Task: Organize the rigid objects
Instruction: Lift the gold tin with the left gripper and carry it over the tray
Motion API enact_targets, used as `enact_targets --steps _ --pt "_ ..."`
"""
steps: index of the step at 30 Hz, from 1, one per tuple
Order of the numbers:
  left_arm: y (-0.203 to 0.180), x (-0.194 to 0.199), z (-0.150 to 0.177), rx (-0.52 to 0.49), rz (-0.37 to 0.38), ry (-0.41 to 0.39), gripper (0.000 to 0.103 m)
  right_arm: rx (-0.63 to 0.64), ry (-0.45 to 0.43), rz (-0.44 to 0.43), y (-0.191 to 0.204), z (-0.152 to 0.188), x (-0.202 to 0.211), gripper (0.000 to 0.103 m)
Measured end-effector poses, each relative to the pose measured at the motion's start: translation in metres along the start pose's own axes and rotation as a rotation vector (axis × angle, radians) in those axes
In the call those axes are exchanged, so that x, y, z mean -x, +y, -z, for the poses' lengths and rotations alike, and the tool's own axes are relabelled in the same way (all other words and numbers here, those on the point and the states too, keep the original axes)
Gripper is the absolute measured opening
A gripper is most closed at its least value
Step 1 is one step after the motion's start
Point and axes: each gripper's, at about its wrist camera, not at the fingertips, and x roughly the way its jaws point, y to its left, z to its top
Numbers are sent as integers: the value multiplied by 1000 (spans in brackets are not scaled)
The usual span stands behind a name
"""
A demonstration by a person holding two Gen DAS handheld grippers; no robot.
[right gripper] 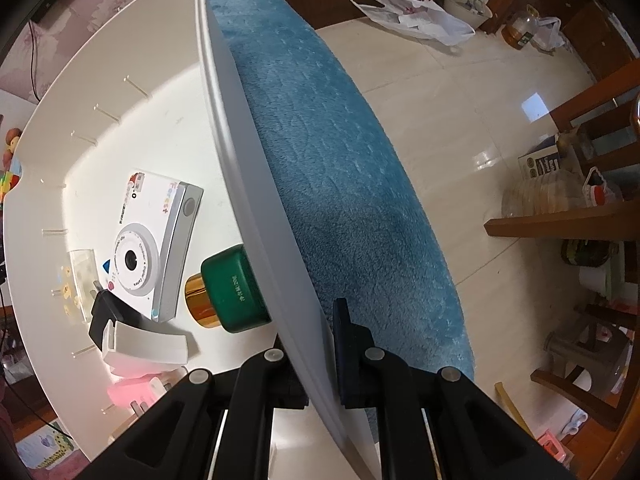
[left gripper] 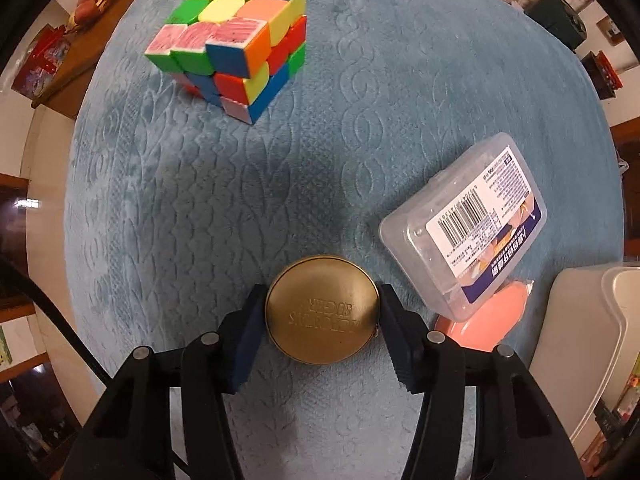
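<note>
Where plush blue cloth (left gripper: 280, 184) lies embossed, one round brass tin (left gripper: 322, 314) is clamped by the left gripper (left gripper: 320, 344). One glossy cube (left gripper: 236, 44) sits far left. One smooth white bin wall (right gripper: 256, 184) is pinched by the right gripper (right gripper: 316, 364).

Tin (left gripper: 322, 314) between cube (left gripper: 232, 44) and case (left gripper: 464, 224)

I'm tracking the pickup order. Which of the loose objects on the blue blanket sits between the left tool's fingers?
The round gold tin, lid up, flanked by the left tool. The colour cube and the clear plastic box lie farther off.

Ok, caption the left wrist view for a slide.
Left gripper closes on round brass tin on blue textured blanket, near multicoloured puzzle cube and clear plastic box.
</note>
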Motion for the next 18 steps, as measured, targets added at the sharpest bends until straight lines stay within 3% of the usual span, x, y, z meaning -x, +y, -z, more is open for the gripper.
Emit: enact_targets --steps 10,18 --pt "0 8 52 15 84 86 58 35 3 18 8 1 3 9" --pt "-11 49 84 -14 126 29 58 61 5 29 15 1 6 9"
